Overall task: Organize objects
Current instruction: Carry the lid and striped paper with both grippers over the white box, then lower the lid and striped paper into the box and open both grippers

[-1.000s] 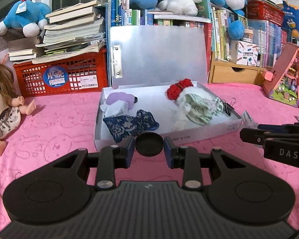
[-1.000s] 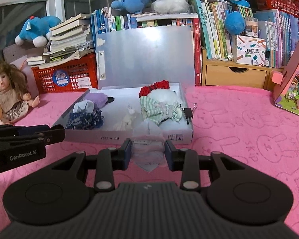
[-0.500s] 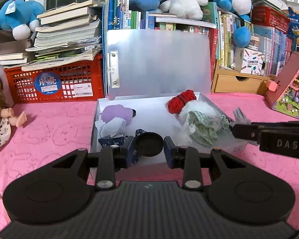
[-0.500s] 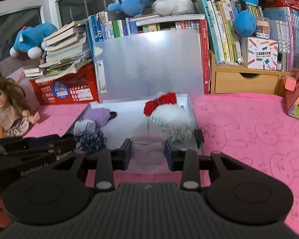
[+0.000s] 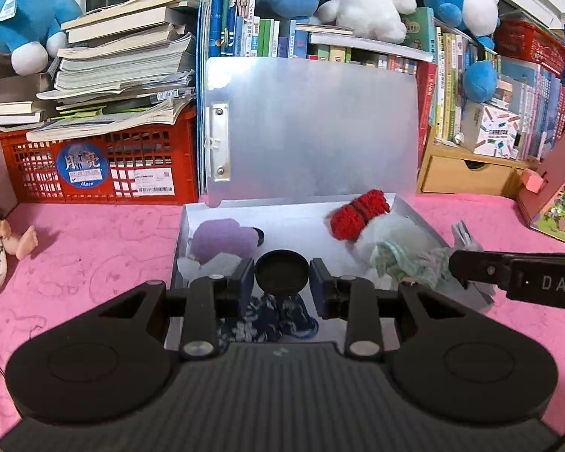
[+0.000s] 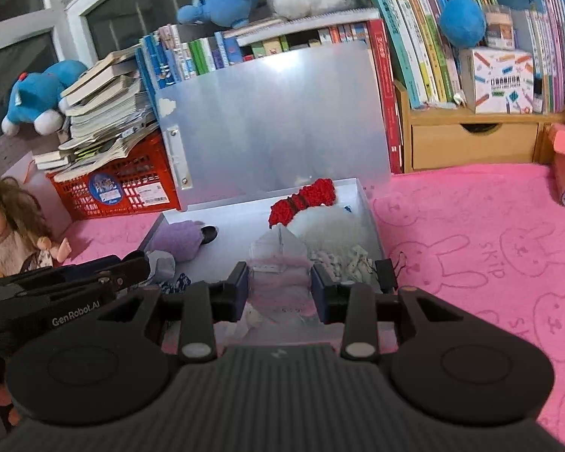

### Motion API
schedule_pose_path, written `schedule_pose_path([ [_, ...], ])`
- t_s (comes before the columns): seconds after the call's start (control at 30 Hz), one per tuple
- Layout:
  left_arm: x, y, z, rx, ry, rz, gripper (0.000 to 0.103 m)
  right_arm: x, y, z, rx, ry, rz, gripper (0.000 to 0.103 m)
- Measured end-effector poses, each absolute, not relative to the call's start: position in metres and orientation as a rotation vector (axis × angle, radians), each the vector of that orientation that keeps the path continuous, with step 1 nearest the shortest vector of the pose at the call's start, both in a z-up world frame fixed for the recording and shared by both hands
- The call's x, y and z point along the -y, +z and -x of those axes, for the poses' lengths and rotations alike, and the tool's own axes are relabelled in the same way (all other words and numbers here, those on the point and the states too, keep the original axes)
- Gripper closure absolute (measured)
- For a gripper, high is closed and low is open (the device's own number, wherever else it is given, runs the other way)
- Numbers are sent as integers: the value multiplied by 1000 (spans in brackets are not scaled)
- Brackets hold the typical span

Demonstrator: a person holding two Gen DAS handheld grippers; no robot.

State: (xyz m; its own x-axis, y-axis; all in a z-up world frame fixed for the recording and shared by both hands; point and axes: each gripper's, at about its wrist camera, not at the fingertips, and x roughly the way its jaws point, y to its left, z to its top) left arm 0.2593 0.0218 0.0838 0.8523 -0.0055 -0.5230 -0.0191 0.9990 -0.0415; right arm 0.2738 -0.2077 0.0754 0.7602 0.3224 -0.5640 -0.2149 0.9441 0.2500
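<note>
My left gripper [image 5: 281,278] clamps a round black lid [image 5: 281,272]; my right gripper [image 6: 280,282] pinches a clear plastic packet [image 6: 278,263]. Both hover over the open white box [image 5: 305,222], centre frame; I'd lower onto bare floor before releasing.

1. The right tool [image 6: 280,288] is gripping a clear plastic packet [image 6: 278,263] between its pads, holding it above the near edge of the open white box [image 6: 369,222].
2. A white plush with a red bow [image 6: 320,218] and a purple plush [image 6: 179,239] are lying inside the box.
3. The left tool [image 6: 94,277] is reaching in from the left.
4. A doll [image 6: 11,233] is sitting on the pink worktop [image 6: 471,226].
</note>
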Motion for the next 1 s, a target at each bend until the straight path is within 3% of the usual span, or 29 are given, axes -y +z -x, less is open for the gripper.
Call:
schedule_pose_path([
  [1.0,-22,40,-347,-593,4,19,66,180,47,-365,-743,343,-332,63],
])
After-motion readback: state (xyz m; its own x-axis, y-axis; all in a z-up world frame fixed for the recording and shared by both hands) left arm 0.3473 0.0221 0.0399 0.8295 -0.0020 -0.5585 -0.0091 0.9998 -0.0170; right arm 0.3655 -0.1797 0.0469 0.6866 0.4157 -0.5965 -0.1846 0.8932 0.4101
